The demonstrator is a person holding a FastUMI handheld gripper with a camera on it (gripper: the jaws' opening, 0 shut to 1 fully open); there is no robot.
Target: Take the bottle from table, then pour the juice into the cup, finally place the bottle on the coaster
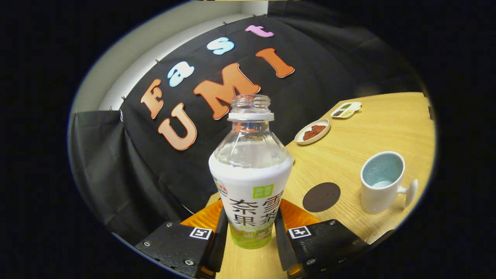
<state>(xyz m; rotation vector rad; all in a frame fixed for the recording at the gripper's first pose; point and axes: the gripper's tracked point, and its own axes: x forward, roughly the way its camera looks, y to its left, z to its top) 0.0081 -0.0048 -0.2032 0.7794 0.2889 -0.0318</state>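
A clear plastic bottle [250, 174] with a white and green label and no cap stands upright between my fingers, which press on both sides of its lower body. My gripper [250, 232] is shut on it. The view is tilted, and the bottle looks lifted off the wooden table [379, 128]. A round dark brown coaster [321, 197] lies on the table just right of the bottle. Further right stands a white cup [383, 182] with a pale blue inside and a handle on its right side; it is upright.
Beyond the coaster an oval white dish [312, 131] holds reddish-brown pieces. Farther back lies a small white divided tray [346, 110] with bits of food. The booth's black cloth wall hangs behind the bottle and left of the table.
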